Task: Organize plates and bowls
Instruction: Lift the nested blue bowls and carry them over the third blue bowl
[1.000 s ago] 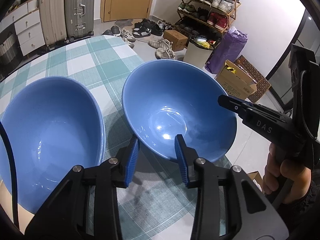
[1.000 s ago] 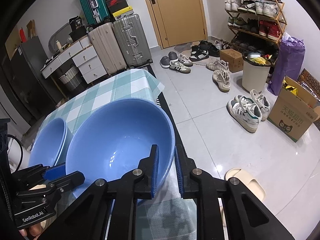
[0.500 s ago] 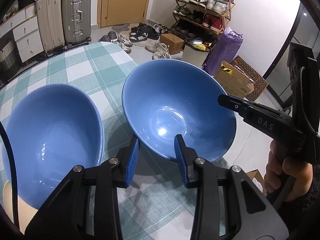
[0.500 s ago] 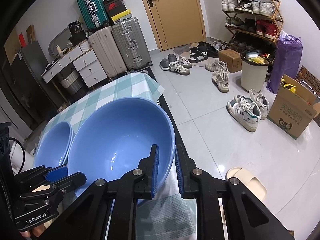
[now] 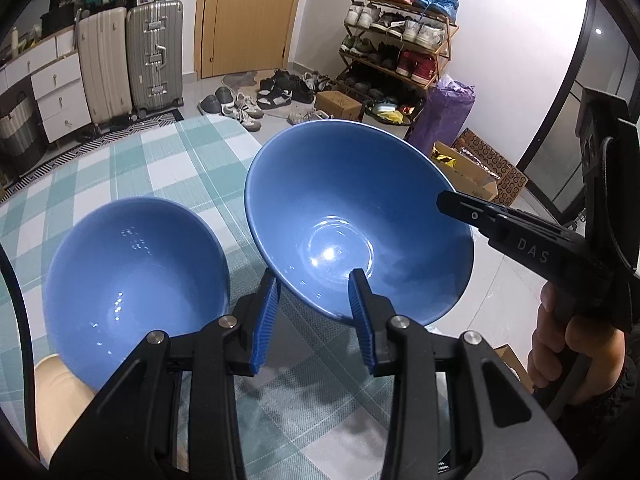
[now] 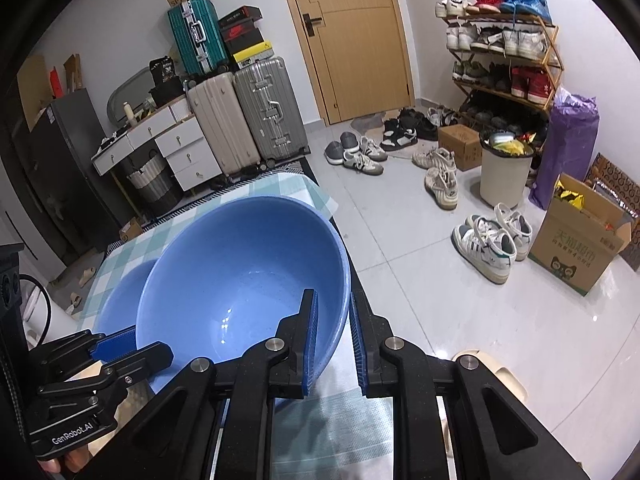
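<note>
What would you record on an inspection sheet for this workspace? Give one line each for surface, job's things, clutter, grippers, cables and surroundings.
Surface: table under a green-and-white check cloth.
Job's things: held blue bowl, tilted, gripped at opposite sides of its rim; second blue bowl on the table.
Clutter: beige item by the second blue bowl, too hidden to identify.
Grippers: left gripper and right gripper, both shut on the held blue bowl.
Cables: black cable at the left edge.
Surroundings: suitcases, door, shoe rack, loose shoes, cardboard box.
</note>
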`<state>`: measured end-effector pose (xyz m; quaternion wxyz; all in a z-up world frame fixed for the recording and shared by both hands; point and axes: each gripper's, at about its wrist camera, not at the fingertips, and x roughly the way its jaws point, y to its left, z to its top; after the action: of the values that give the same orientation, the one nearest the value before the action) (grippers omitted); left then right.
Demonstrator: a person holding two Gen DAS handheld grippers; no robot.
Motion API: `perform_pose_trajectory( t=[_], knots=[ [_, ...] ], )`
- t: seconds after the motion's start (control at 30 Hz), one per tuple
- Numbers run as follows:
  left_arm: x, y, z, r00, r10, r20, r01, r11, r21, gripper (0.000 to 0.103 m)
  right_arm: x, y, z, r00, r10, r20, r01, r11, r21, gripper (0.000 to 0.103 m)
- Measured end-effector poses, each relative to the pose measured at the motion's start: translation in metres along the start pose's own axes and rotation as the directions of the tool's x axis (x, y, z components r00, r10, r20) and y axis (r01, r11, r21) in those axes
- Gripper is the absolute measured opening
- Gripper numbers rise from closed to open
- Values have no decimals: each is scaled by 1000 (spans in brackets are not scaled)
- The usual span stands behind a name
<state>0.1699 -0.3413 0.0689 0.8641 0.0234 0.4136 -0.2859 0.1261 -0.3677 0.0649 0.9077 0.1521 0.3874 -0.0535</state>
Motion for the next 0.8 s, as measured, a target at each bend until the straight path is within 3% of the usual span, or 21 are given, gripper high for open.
perform_pose_trajectory(
  t=[0.8],
  knots=[
    [-115, 7, -17, 992, 41, 118, -37, 999, -32, 32, -57, 69, 7, 996, 40, 79, -34, 996, -84, 17]
  ],
)
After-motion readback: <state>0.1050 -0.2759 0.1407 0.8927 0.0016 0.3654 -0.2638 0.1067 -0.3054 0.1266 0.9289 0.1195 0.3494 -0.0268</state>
